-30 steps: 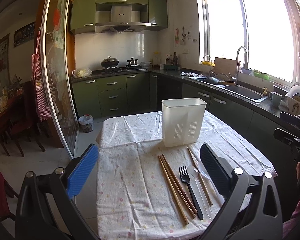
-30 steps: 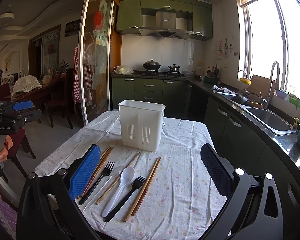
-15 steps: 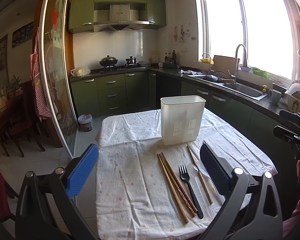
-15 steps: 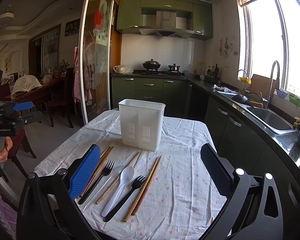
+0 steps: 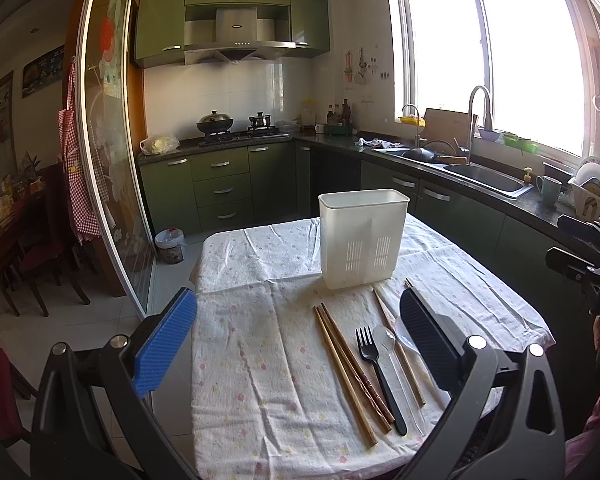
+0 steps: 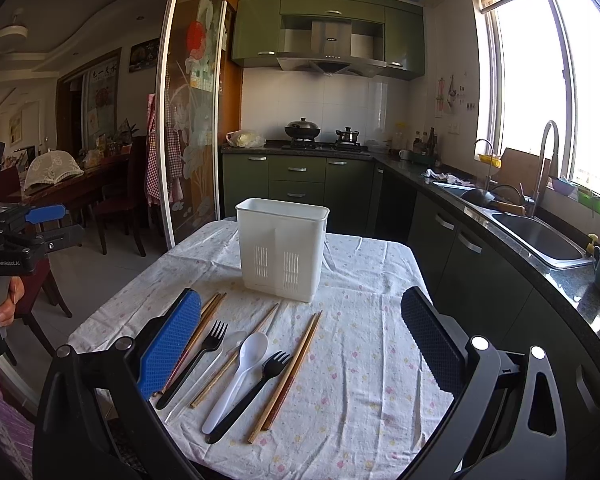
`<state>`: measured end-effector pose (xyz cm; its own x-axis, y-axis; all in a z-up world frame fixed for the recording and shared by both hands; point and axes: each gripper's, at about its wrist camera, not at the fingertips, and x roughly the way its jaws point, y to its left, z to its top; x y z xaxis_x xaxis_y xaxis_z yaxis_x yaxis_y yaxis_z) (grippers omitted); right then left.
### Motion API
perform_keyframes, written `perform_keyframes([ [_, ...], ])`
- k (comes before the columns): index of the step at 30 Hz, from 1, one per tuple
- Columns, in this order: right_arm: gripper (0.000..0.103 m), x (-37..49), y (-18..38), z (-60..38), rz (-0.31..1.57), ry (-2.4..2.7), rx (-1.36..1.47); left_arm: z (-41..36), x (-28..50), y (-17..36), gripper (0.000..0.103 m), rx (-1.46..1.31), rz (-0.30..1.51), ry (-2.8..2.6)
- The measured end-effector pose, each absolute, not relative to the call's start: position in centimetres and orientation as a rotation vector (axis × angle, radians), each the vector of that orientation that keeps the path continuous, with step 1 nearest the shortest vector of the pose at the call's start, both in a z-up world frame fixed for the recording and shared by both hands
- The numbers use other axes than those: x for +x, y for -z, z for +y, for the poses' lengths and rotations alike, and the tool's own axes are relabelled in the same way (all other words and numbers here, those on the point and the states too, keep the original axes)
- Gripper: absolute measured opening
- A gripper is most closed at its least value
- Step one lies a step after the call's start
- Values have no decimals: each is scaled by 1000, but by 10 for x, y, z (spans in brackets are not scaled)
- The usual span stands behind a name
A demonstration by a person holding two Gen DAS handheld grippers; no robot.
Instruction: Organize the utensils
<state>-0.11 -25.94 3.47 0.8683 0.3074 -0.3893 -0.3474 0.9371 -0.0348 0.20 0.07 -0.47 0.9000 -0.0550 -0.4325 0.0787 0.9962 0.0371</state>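
Nothing on the table has been moved since a second ago: both grippers, left gripper (image 5: 298, 334) and right gripper (image 6: 300, 334), are kept spread and empty, the utensils (image 6: 240, 364) untouched beside the holder (image 6: 282, 248).

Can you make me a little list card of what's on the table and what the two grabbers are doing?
Table cover: white flowery cloth
Holder: white plastic slotted utensil caddy, upright, nothing visible sticking out
Forks: two black plastic forks, lying flat
Spoons: one white plastic spoon, one clear plastic spoon
Chopsticks: several brown wooden chopsticks, lying flat
Left gripper: fingers open, empty
Right gripper: fingers open, empty
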Motion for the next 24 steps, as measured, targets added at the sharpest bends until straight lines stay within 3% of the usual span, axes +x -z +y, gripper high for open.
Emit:
perform_keyframes([
  [24,99,-1,-34,-260,389,-342,-104,-1,1,6,97,60,445,73],
])
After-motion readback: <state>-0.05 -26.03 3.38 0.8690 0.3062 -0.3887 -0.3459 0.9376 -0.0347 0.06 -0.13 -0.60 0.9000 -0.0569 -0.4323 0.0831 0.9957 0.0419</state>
